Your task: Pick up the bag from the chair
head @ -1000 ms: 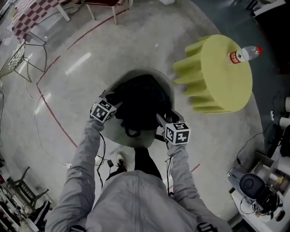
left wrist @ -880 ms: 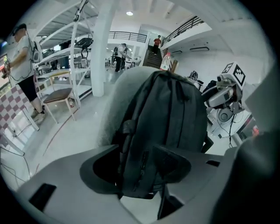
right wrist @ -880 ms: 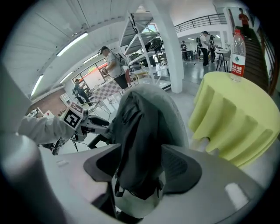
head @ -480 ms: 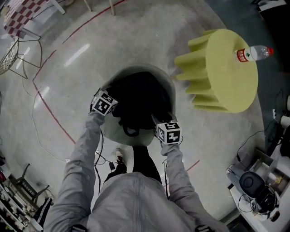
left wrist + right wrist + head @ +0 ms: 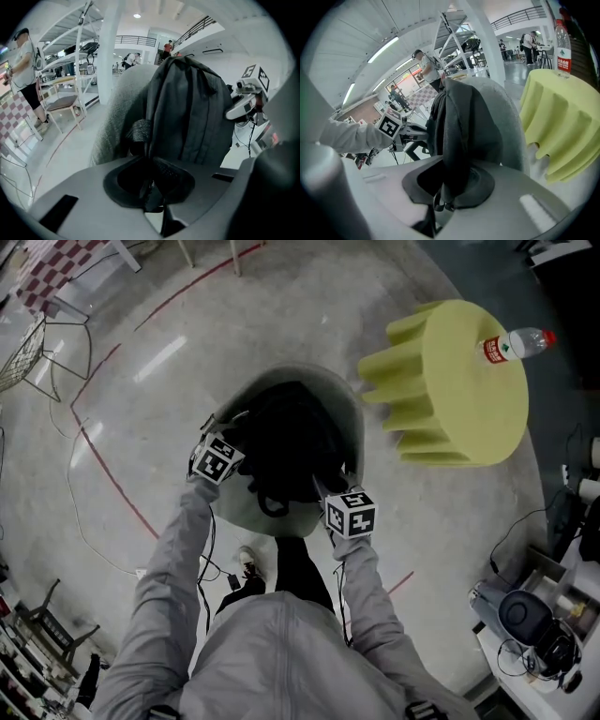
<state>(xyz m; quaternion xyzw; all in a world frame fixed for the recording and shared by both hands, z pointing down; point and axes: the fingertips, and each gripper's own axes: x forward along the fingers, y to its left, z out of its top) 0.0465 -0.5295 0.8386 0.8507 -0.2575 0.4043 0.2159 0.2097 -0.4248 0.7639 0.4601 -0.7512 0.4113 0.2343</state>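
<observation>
A black backpack (image 5: 286,442) sits in the seat of a grey shell chair (image 5: 349,418). My left gripper (image 5: 228,442) is at the bag's left side, shut on a strap of the bag (image 5: 187,108). My right gripper (image 5: 330,491) is at the bag's right front, shut on another black strap (image 5: 459,136) that runs down between its jaws. The bag stands upright against the chair back (image 5: 506,122) in both gripper views. Each gripper's marker cube shows in the other's view.
A round table under a yellow-green cloth (image 5: 464,385) stands right of the chair, with a water bottle (image 5: 511,343) on it. Red floor lines (image 5: 112,474), wire chairs (image 5: 37,352) at far left, and cluttered gear (image 5: 530,624) at lower right. People stand in the background (image 5: 21,70).
Both grippers have drawn in on the bag's straps and shifted slightly; the bag and chair look nearly the same in the head view.
</observation>
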